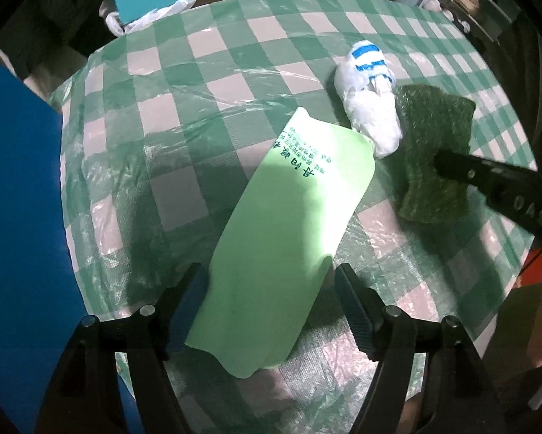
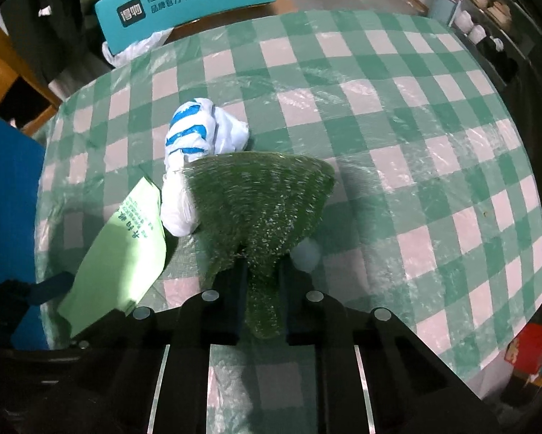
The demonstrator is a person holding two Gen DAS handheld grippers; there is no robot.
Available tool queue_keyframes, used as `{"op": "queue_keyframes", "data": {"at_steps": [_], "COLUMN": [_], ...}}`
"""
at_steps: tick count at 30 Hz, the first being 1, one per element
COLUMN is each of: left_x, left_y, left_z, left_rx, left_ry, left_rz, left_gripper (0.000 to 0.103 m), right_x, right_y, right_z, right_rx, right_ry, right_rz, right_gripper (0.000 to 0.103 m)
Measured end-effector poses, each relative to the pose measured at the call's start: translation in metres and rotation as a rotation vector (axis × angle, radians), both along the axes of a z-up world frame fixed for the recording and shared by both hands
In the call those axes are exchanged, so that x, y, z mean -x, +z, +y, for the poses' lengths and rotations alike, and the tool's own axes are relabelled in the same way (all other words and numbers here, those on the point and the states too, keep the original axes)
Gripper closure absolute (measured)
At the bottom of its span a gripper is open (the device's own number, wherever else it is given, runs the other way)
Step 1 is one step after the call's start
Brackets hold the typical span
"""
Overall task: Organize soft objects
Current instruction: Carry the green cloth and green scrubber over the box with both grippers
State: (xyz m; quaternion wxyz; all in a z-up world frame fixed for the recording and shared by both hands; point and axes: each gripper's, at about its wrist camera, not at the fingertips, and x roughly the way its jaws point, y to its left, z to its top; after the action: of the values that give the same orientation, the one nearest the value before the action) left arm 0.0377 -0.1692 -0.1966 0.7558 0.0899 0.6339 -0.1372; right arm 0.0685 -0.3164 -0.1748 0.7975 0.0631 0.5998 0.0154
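Green-and-white checked tablecloth point(image 1: 234, 83) under clear plastic, blue board point(image 1: 21, 217) at 9 o'clock, pale green printed pouch point(image 1: 282, 238) centre between wide-open left gripper point(image 1: 267, 289) jaws, dark green scouring pad point(image 2: 260, 195) pinched in right gripper point(image 2: 262, 278), knotted white-and-blue plastic bag point(image 2: 195, 152) touching pad at 11 o'clock

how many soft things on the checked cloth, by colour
Dark green: 1, scouring pad, pinched in the right tongs
Light green: 1, printed bag, between the open left tongs
White with blue stripes: 1, knotted bag
Total: 3
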Motion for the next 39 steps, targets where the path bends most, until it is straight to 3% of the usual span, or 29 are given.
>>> {"op": "queue_keyframes", "data": {"at_steps": [3,5,8,15,39], "left_x": [0.005,0.007,0.007,0.005,0.002], "left_y": [-0.001,-0.002,-0.003,0.004,0.097], "left_z": [-0.007,-0.011,-0.012,-0.003,0.043], "left_rx": [-0.034,-0.057,-0.038,0.017,0.19], "left_ry": [-0.021,-0.034,-0.03,-0.012,0.049], "left_rz": [-0.031,-0.047,-0.034,-0.033,-0.187], "left_gripper": [0.048,0.071,0.096,0.099,0.099], "right_x": [0.003,0.006,0.012,0.019,0.024], "right_y": [0.003,0.007,0.016,0.035,0.087], "right_z": [-0.005,-0.01,-0.019,-0.032,-0.03], "right_rx": [-0.011,-0.021,-0.037,-0.075,-0.114], "right_ry": [-0.002,-0.008,-0.016,-0.024,0.0], "right_rz": [-0.006,-0.013,-0.024,-0.058,-0.164], "right_gripper": [0.09,0.09,0.09,0.09,0.09]}}
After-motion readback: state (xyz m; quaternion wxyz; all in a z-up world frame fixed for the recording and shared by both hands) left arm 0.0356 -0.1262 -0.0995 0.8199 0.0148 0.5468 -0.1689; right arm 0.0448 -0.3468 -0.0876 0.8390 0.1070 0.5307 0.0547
